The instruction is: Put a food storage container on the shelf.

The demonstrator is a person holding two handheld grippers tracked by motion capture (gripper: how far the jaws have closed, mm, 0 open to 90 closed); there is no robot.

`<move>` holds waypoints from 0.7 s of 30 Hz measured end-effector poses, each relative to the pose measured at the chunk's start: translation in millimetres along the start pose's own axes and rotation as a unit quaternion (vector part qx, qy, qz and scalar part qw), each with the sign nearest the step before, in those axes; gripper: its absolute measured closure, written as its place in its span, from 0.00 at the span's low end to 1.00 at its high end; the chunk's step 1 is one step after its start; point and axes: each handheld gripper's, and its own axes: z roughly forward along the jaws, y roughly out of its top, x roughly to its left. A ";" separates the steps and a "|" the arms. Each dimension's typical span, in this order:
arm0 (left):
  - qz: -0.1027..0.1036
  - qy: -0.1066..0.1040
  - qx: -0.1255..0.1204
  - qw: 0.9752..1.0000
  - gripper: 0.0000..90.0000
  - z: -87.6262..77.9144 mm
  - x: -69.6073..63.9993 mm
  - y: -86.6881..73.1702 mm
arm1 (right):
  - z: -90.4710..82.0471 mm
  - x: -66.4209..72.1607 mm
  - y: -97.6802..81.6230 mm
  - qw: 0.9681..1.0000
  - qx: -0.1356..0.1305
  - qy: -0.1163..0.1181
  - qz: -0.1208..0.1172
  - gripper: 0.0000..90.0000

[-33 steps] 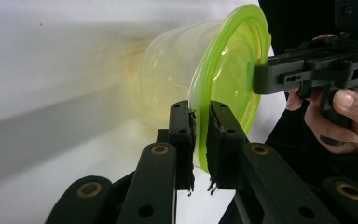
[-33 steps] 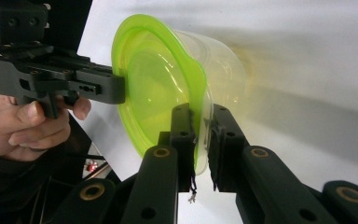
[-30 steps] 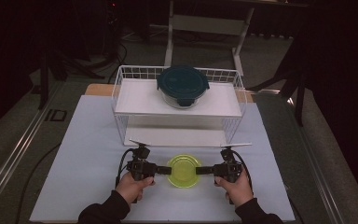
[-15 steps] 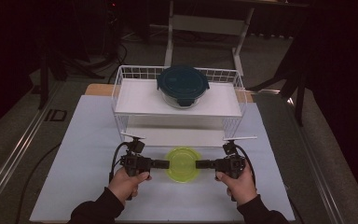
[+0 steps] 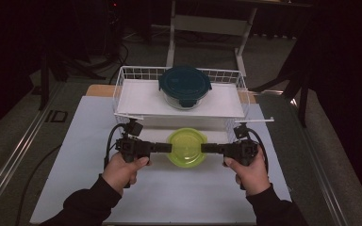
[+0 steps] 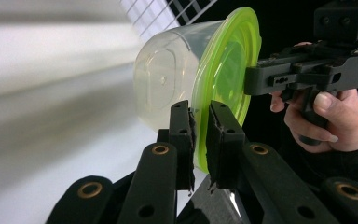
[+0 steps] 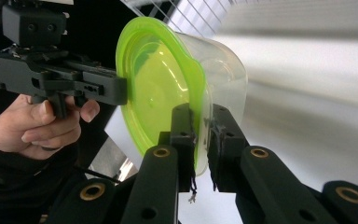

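Clear tub with green lid (image 5: pixel 186 147) held above white mat (image 5: pixel 75 155), just before wire rack (image 5: pixel 122 84). Left gripper (image 5: pixel 162 147) and right gripper (image 5: pixel 209 149) each clamp lid rim on opposite sides. Judgement: keep both level, move together, or rim slips. Tub contents unclear; gap under tub unreadable. Dark-lidded bowl (image 5: pixel 185 86) sits on rack.

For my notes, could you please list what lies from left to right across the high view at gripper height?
Left gripper → green-lidded container → right gripper.
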 end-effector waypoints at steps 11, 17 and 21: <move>0.025 0.007 -0.027 0.999 0.90 -28.8 -25.6 44.9 | -18.0 28.2 47.1 0.999 -0.029 0.005 -0.024 0.90; 0.039 0.018 -0.042 0.998 0.90 -41.9 -36.4 72.9 | -25.3 44.0 74.8 0.998 -0.047 -0.004 -0.039 0.90; 0.043 0.027 -0.050 0.997 0.90 -49.3 -40.6 88.8 | -25.7 51.0 91.7 0.998 -0.055 -0.006 -0.038 0.90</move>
